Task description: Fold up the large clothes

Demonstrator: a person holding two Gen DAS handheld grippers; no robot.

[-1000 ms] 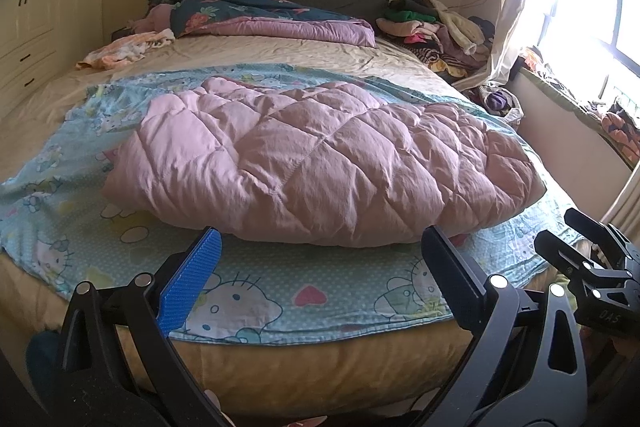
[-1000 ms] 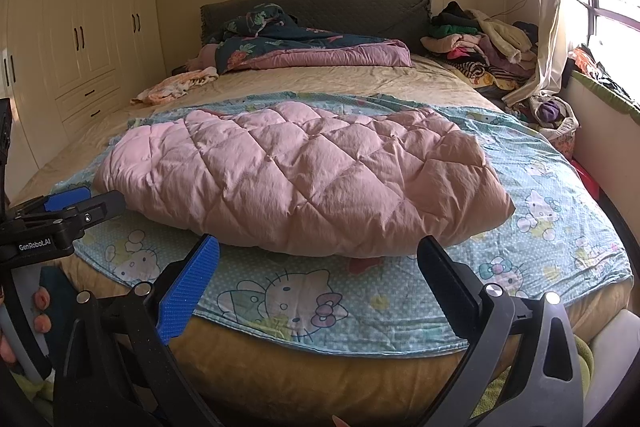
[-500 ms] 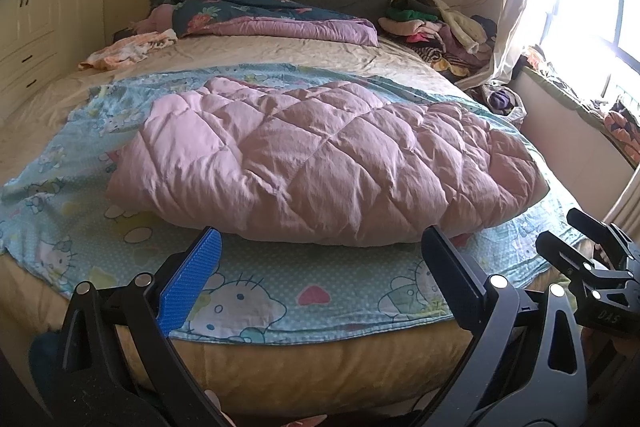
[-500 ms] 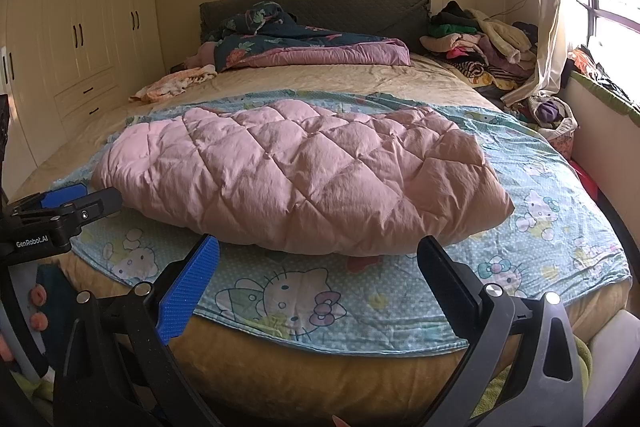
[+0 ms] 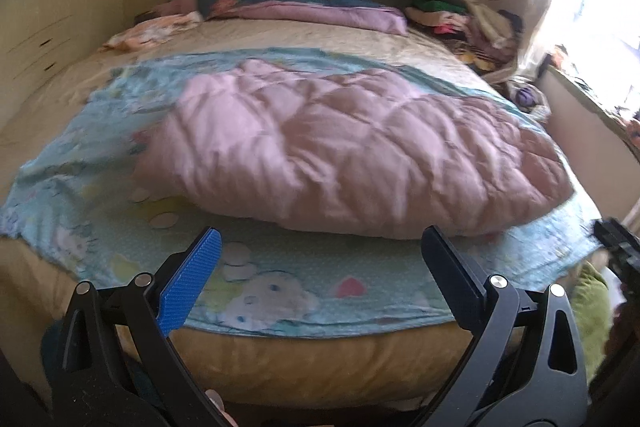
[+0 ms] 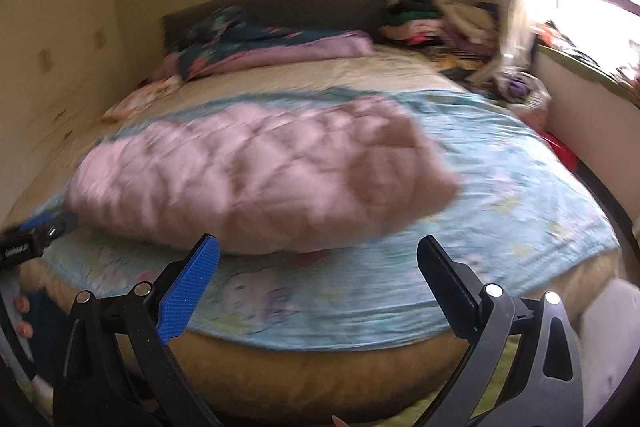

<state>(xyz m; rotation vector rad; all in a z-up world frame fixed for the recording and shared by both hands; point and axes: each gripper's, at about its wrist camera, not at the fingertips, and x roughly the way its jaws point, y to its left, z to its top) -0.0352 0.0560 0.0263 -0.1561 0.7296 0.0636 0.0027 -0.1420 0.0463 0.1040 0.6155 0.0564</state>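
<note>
Left wrist view: we see one pink coat (image 5: 352,155) lying on one blue sheet (image 5: 80,163) on the bed. Both our grippers, left (image 5: 320,259) and right (image 6: 316,259), hang spread wide, empty. Now everything is blurred; earlier frames were sharp.

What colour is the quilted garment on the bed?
Pink quilted garment, clearest in the left wrist view.

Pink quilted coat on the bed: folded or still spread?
Cannot tell for sure: the pink quilted coat lies as one puffy slab on the blue cartoon sheet; no sleeves or layers are visible.
</note>
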